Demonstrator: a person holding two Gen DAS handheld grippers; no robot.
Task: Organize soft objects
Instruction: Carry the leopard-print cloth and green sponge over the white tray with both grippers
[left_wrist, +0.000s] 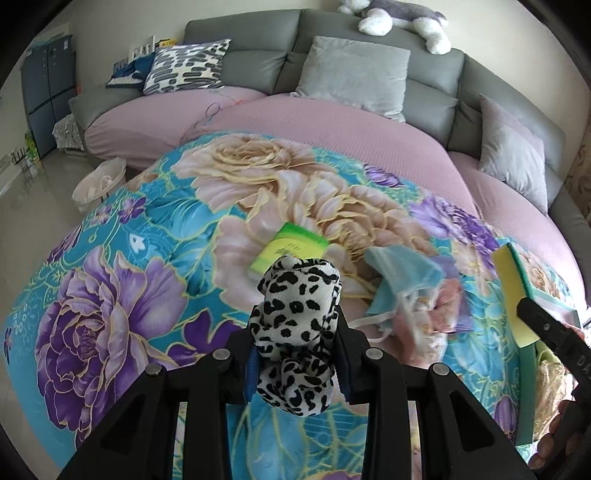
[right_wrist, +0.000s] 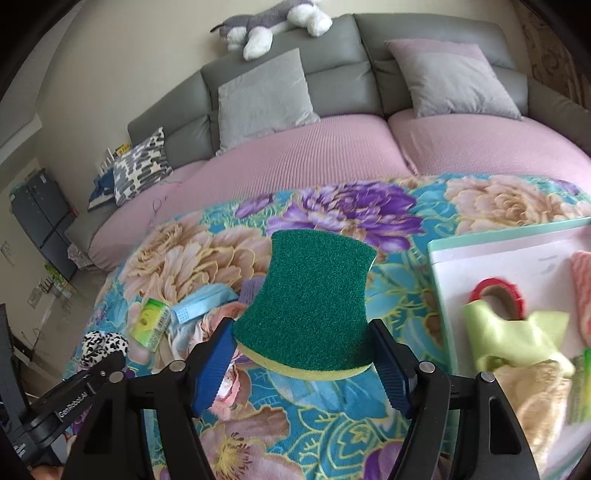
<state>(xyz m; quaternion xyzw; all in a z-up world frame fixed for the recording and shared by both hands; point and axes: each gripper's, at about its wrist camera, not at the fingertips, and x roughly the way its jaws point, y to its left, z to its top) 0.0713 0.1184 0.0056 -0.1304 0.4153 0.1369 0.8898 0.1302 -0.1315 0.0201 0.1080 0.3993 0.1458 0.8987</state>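
Observation:
My left gripper is shut on a rolled black-and-white leopard-print cloth, lifted above the floral blanket. In the right wrist view my right gripper is shut on a green-and-yellow sponge, its blue pads pressing both sides. That sponge also shows at the right edge of the left wrist view. The left gripper with the leopard cloth appears low on the left. A white bin with a green rim lies just right of the sponge.
The bin holds a red tape roll, a yellow-green ribbon and pale fluffy things. On the blanket lie a green tissue pack, a blue face mask and a pink bundle. A grey sofa with pillows stands behind.

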